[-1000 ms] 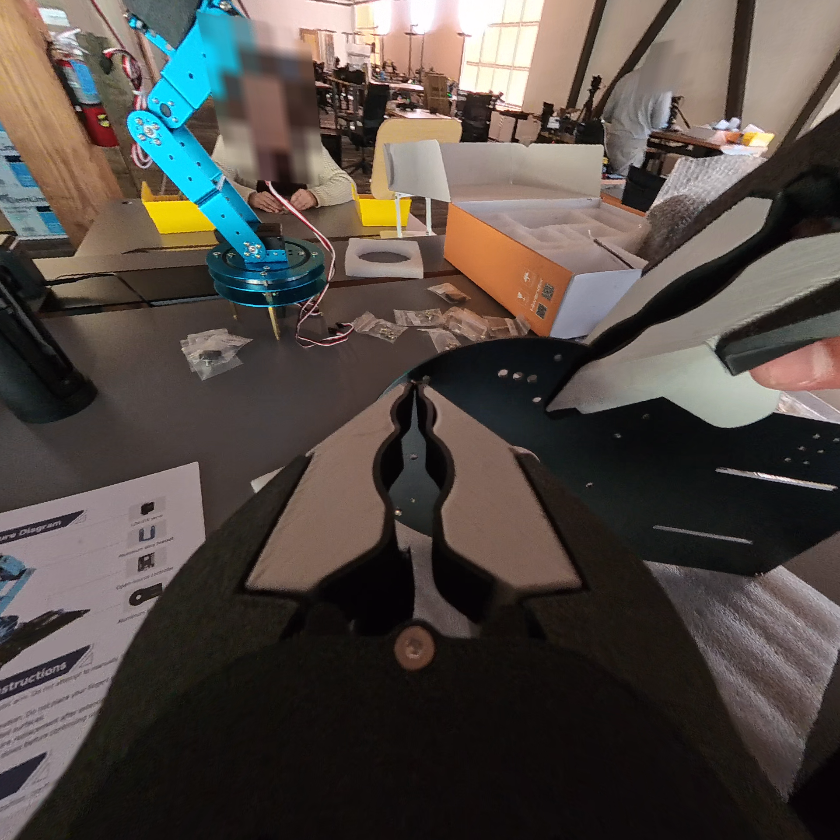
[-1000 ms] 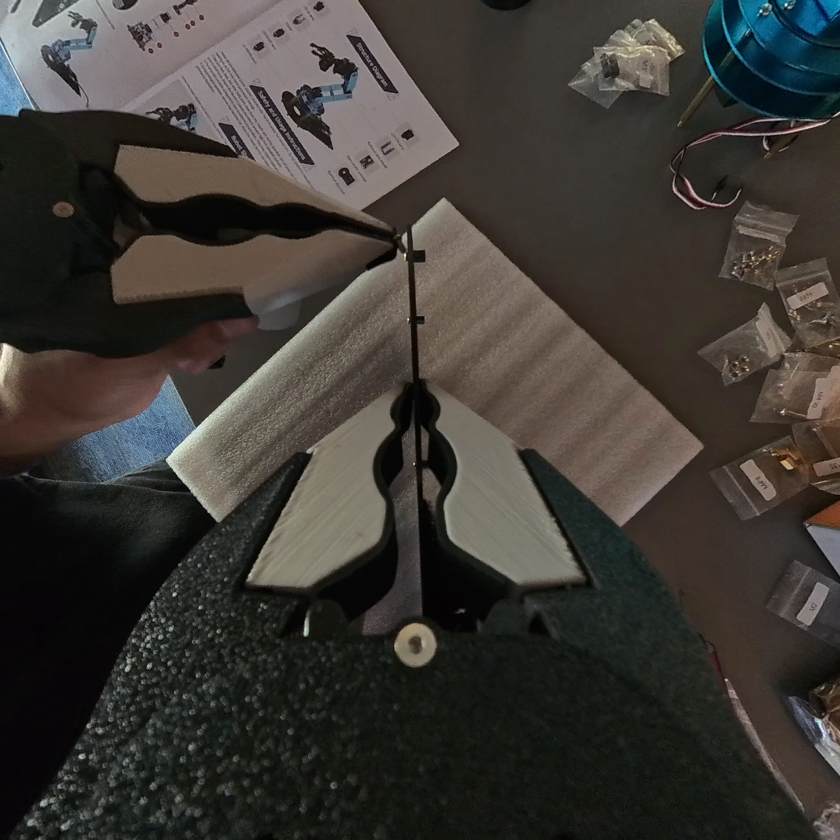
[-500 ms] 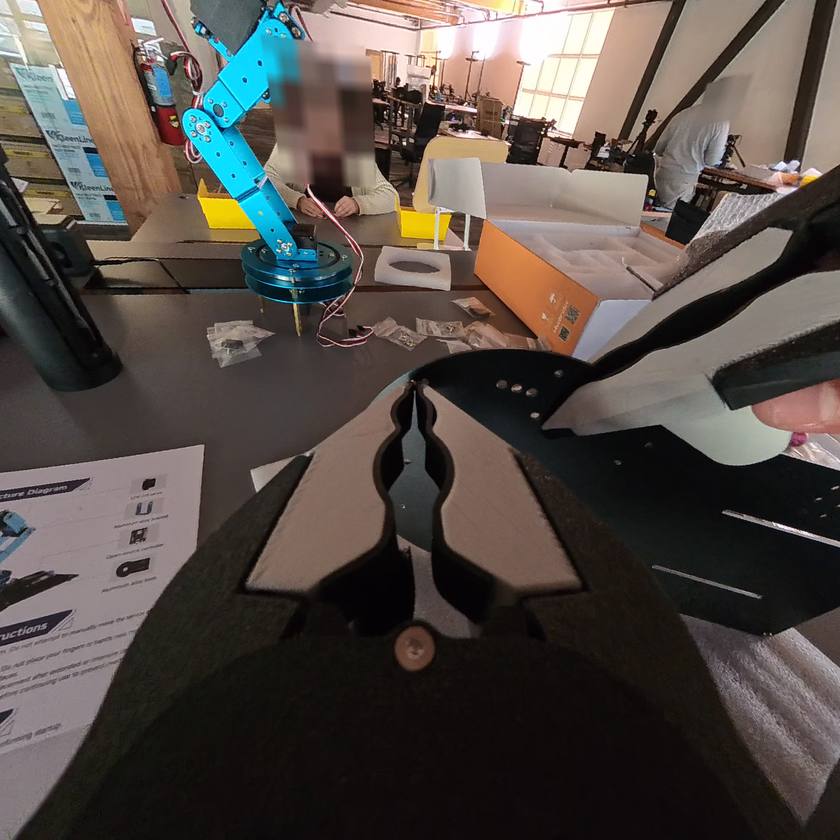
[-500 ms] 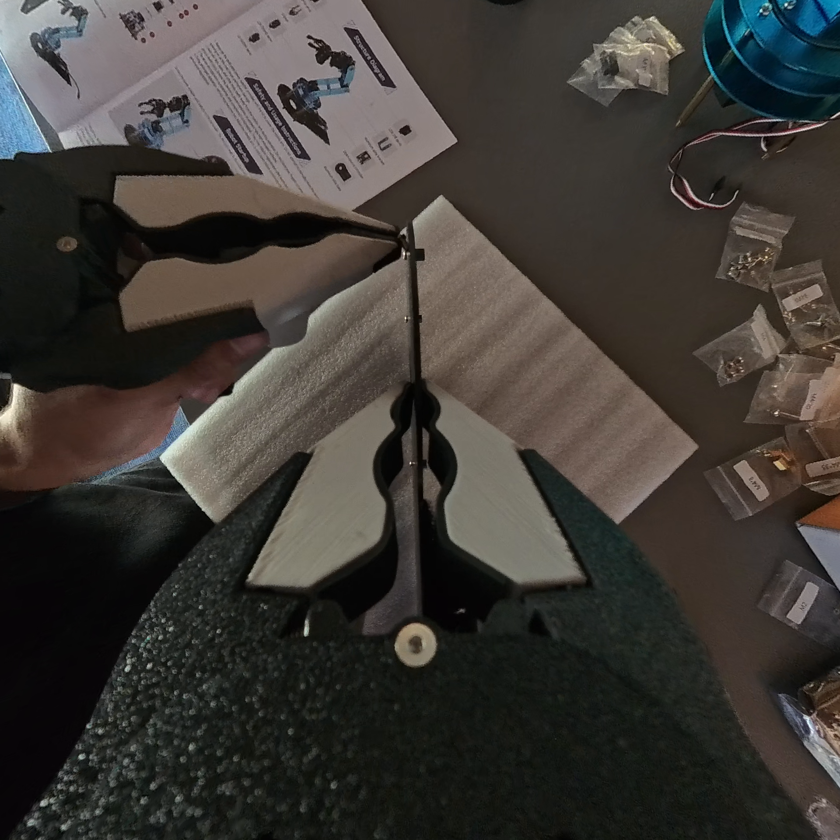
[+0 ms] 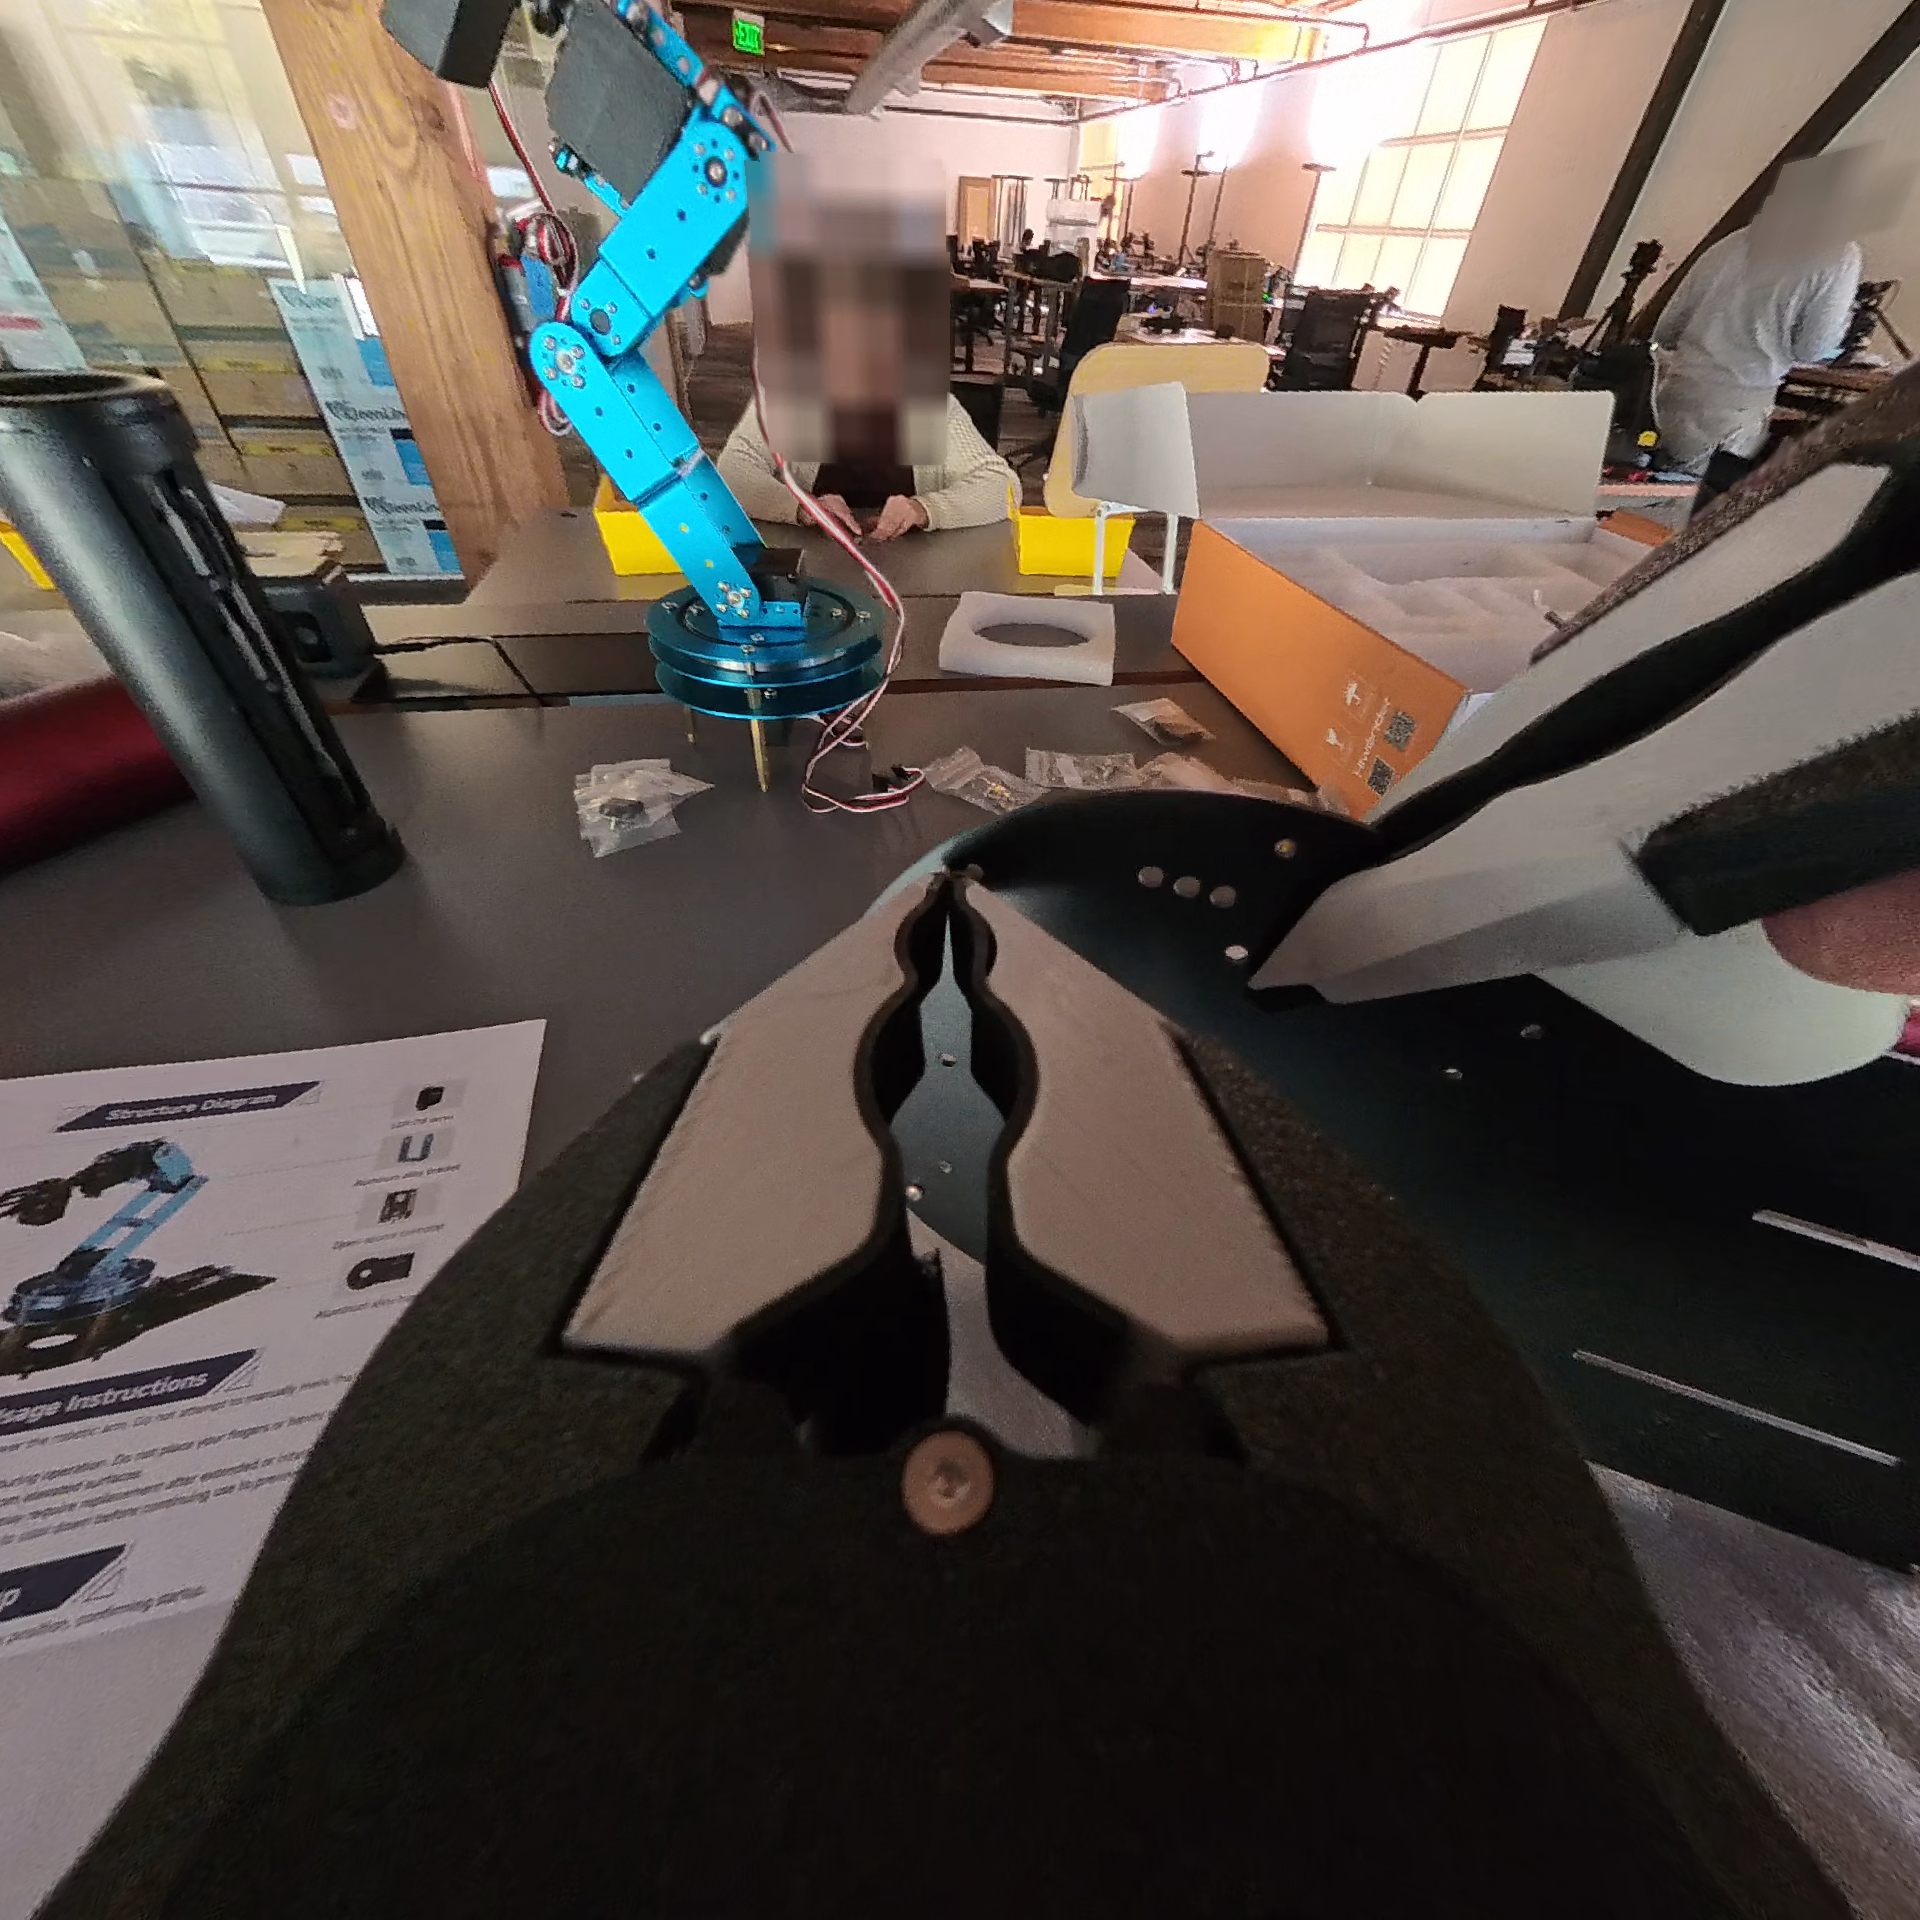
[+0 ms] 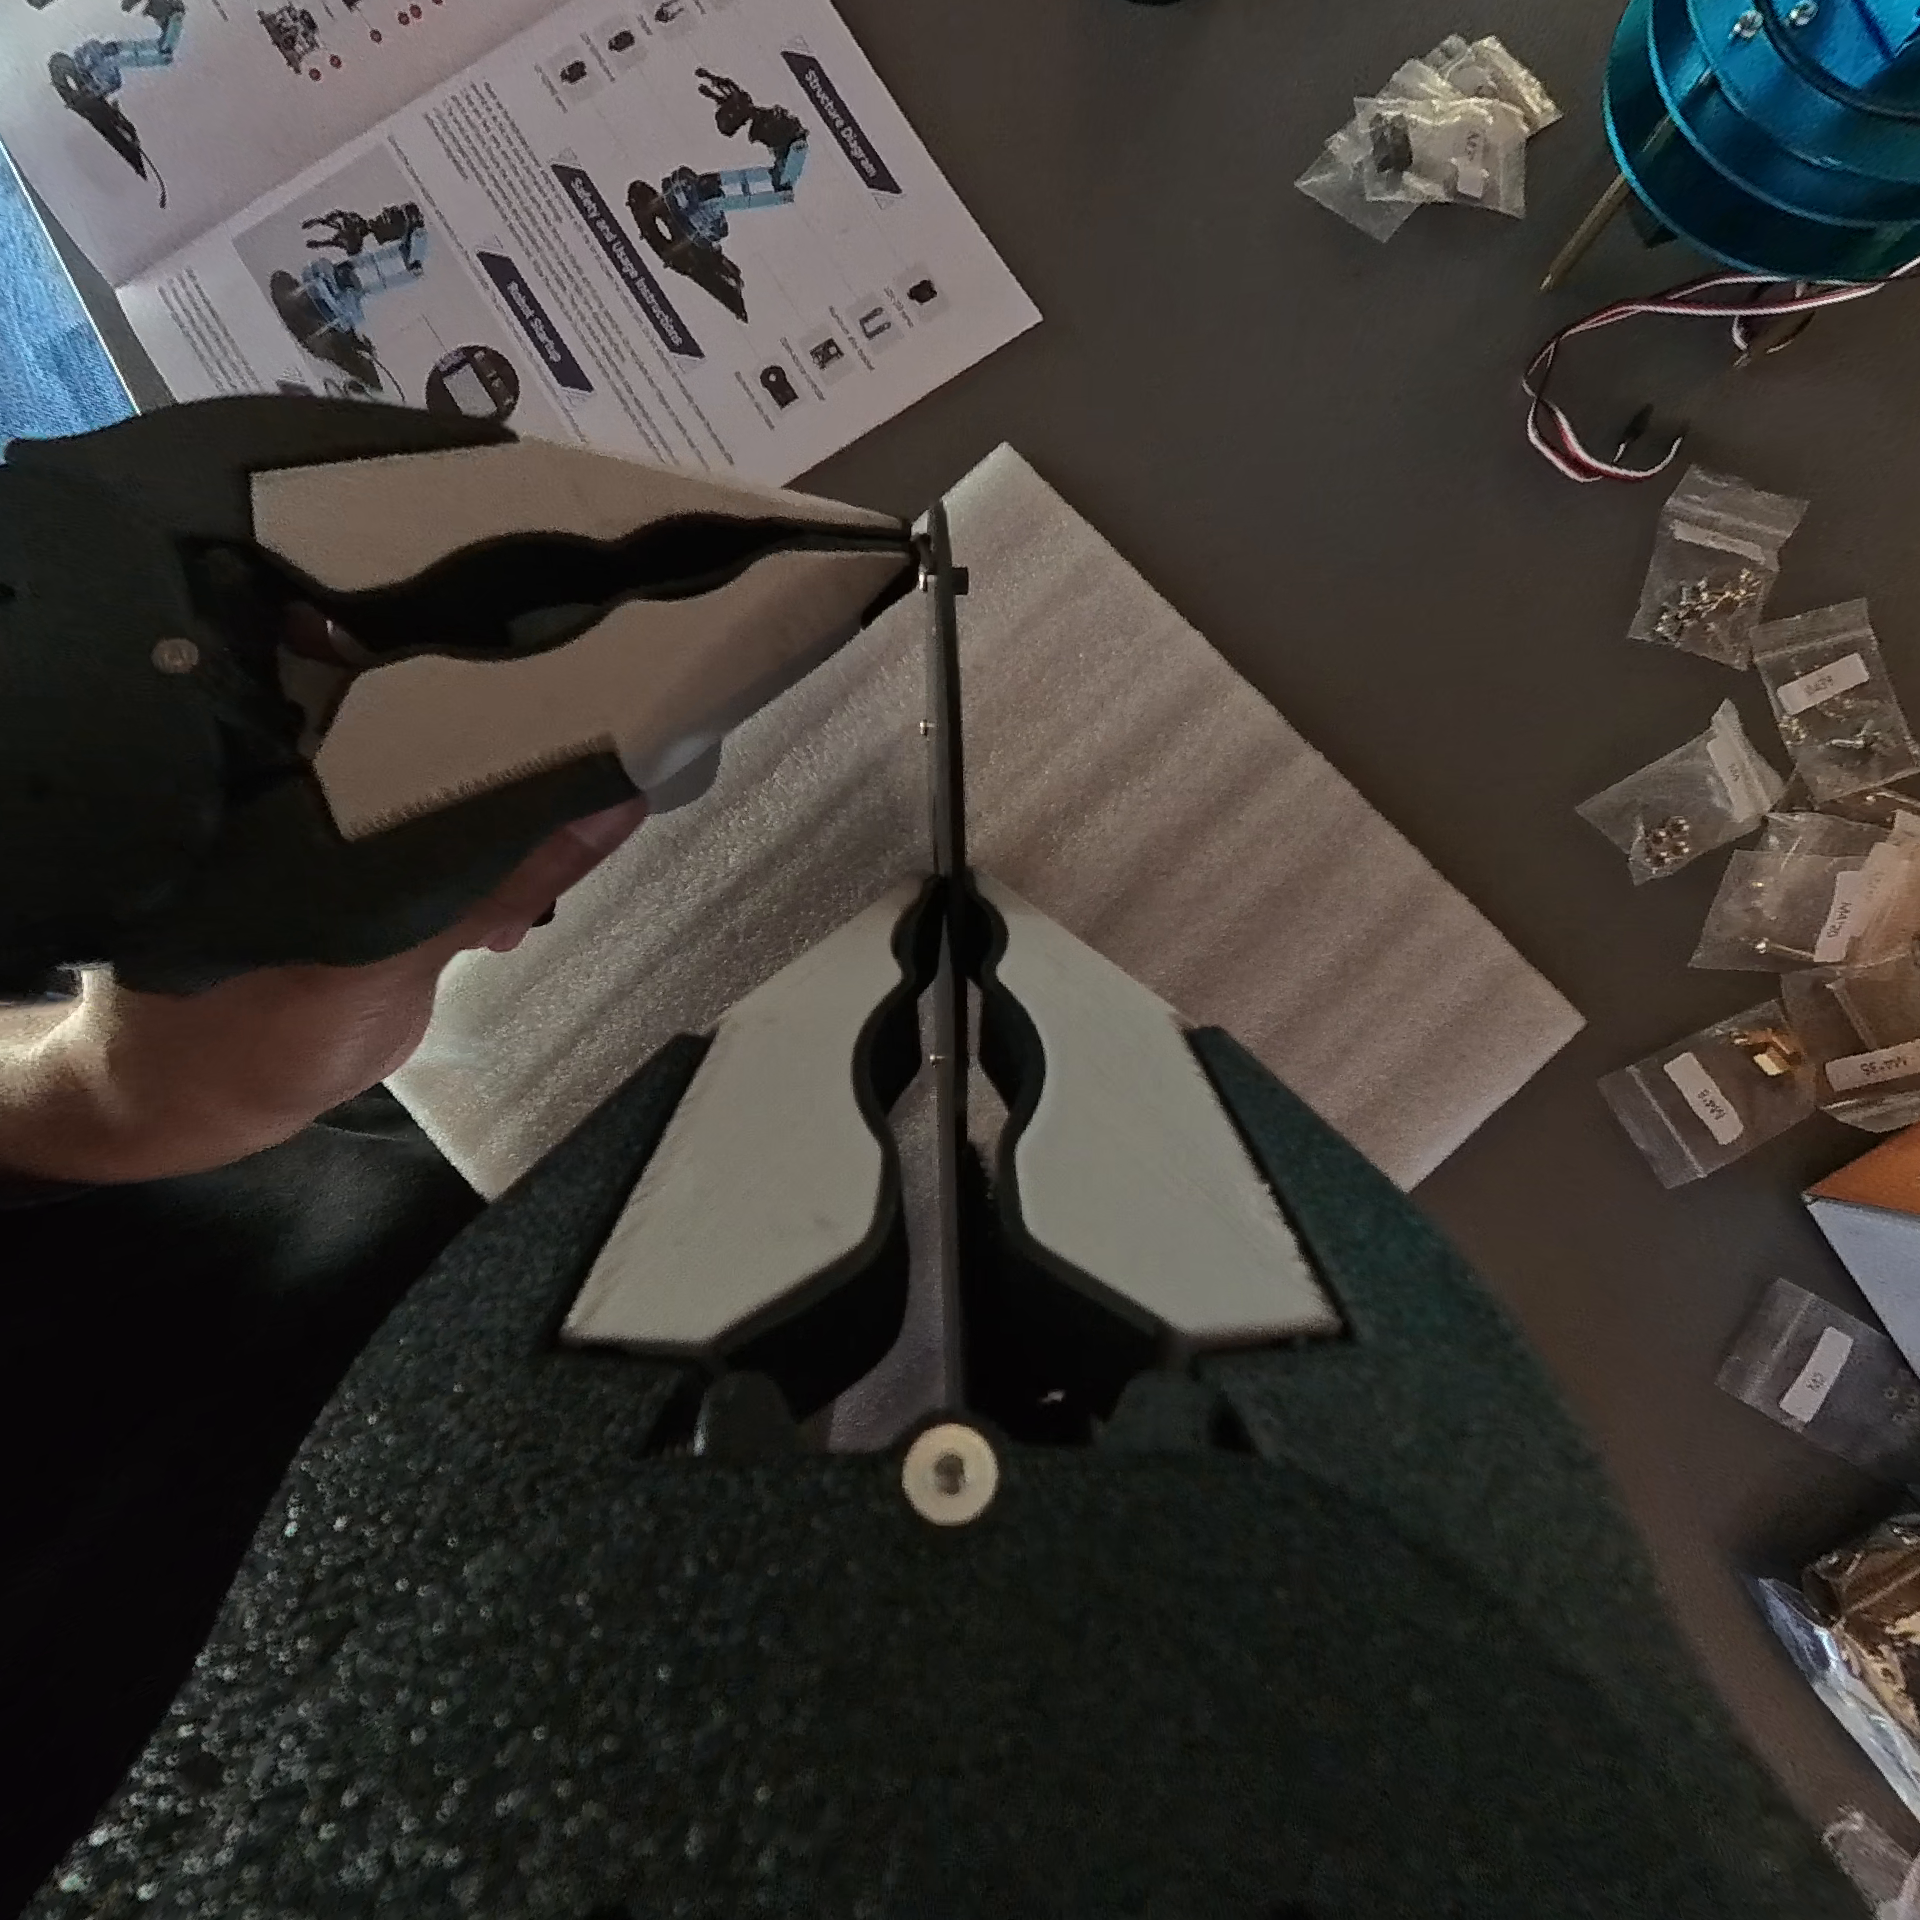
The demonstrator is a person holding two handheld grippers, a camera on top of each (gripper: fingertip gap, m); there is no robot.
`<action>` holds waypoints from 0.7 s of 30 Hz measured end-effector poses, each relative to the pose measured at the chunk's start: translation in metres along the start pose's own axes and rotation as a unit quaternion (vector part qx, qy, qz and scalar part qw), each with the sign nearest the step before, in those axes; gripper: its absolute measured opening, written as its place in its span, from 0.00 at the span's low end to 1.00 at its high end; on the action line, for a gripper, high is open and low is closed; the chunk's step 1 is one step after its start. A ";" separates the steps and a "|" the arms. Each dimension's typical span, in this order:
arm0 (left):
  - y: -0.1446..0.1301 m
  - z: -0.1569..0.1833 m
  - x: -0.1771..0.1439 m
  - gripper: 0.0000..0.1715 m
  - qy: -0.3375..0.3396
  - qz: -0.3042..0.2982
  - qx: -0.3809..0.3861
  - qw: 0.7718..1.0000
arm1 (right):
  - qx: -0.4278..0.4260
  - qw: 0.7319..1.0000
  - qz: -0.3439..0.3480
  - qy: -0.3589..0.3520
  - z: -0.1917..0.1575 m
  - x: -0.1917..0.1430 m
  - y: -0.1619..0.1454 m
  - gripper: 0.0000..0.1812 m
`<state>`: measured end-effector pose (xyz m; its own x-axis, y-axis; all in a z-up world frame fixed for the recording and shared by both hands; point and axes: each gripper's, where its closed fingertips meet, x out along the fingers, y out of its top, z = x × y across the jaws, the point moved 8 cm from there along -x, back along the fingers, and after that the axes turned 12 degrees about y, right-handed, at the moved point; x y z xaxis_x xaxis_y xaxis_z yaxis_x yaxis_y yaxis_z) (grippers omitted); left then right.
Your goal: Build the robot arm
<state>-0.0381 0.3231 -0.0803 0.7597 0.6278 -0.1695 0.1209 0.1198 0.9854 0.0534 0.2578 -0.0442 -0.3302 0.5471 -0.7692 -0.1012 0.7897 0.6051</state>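
I have both my left gripper and right gripper pinched on the thin black plate, which looks stiff, light and best held by its edges.

Black pebbled gripper bodies, pale grey jaws — silver pivot screws

- The black plate runs off the right edge, beyond the left gripper's fingers.
- The blue arm, ahead of those fingers, is cut off at the top.
- The small bags' contents, right of the right gripper's fingers, are too small to tell.
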 end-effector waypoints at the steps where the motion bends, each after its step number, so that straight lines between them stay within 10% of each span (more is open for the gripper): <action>1: 0.000 0.001 0.000 0.00 0.003 0.002 0.003 1.000 | -0.001 1.000 -0.001 -0.002 0.000 0.000 0.000 0.01; 21: -0.008 0.002 -0.010 0.00 -0.032 -0.010 0.016 0.999 | -0.006 1.000 -0.005 0.012 0.003 0.000 0.000 0.01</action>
<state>-0.0456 0.3140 -0.0866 0.7958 0.5751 -0.1897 0.1566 0.1072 0.9818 0.0559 0.2587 -0.0446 -0.3521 0.5323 -0.7699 -0.1165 0.7913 0.6003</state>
